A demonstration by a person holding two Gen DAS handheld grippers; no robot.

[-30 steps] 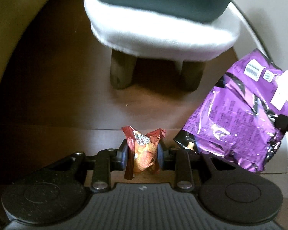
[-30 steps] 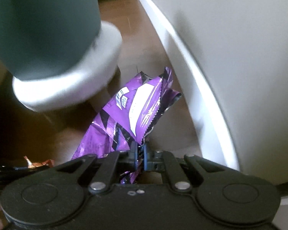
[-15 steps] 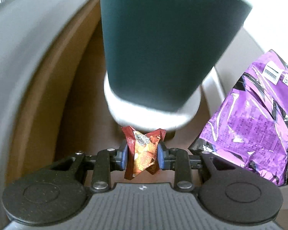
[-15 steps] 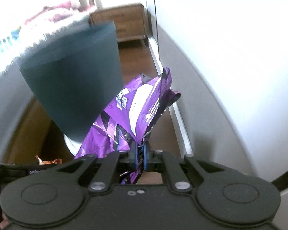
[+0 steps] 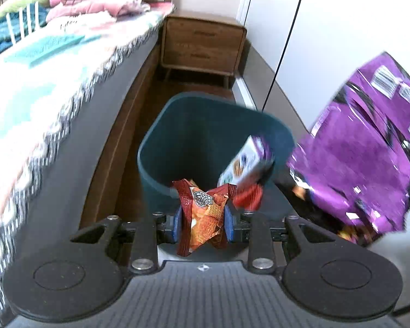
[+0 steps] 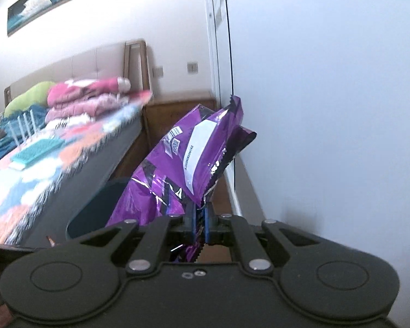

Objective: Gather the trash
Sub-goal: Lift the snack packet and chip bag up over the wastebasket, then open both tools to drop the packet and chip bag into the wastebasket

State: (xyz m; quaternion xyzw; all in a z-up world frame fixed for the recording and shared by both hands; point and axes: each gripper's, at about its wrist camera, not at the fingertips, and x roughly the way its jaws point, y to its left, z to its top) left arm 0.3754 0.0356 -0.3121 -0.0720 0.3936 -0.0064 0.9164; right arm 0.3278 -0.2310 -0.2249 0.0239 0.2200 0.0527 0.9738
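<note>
My left gripper is shut on a small red-orange snack packet and holds it just above the near rim of a dark teal trash bin. Inside the bin lie a white-and-purple box and a red wrapper. My right gripper is shut on the edge of a large purple snack bag, which also shows in the left wrist view to the right of the bin. The bin's rim shows left of the bag in the right wrist view.
A bed with a patterned cover runs along the left. A wooden nightstand stands behind the bin. A white wardrobe wall lies close on the right. Folded pink bedding sits on the bed.
Both grippers have risen from floor level beside the bin's base to above its rim, each still holding its trash. The bin's inside has come into view.
</note>
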